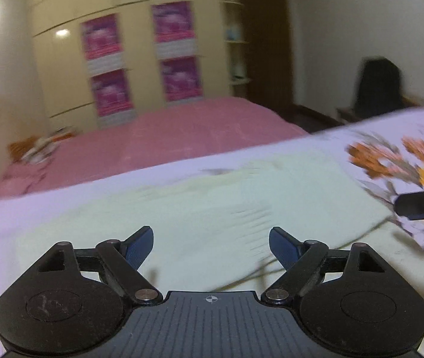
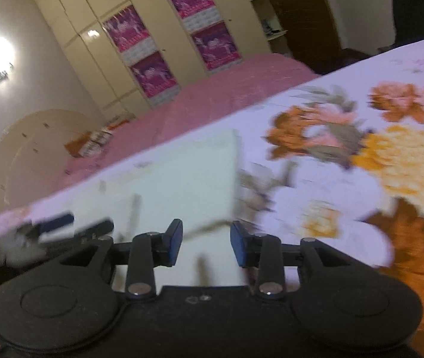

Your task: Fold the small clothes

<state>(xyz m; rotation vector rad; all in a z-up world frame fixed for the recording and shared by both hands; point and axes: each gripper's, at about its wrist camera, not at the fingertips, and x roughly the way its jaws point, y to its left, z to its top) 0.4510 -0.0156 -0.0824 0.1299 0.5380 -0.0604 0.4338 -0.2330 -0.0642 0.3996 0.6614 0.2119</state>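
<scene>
Pale cream garment (image 1: 200, 208) lying flat on the floral sheet (image 2: 346, 161), just ahead of both grippers. Left gripper (image 1: 211, 246) fingers spread wide, holding nothing. Right gripper (image 2: 206, 243) fingers parted too, empty, over the garment's near edge.

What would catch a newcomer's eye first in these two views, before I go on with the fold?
First the pale cloth lying flat on the flowered sheet, right ahead of both grippers. The left gripper and the right gripper are both open and hold nothing. Behind them a pink bed and a cream wardrobe with bright purple posters stand out, though the pictures are blurred.
</scene>
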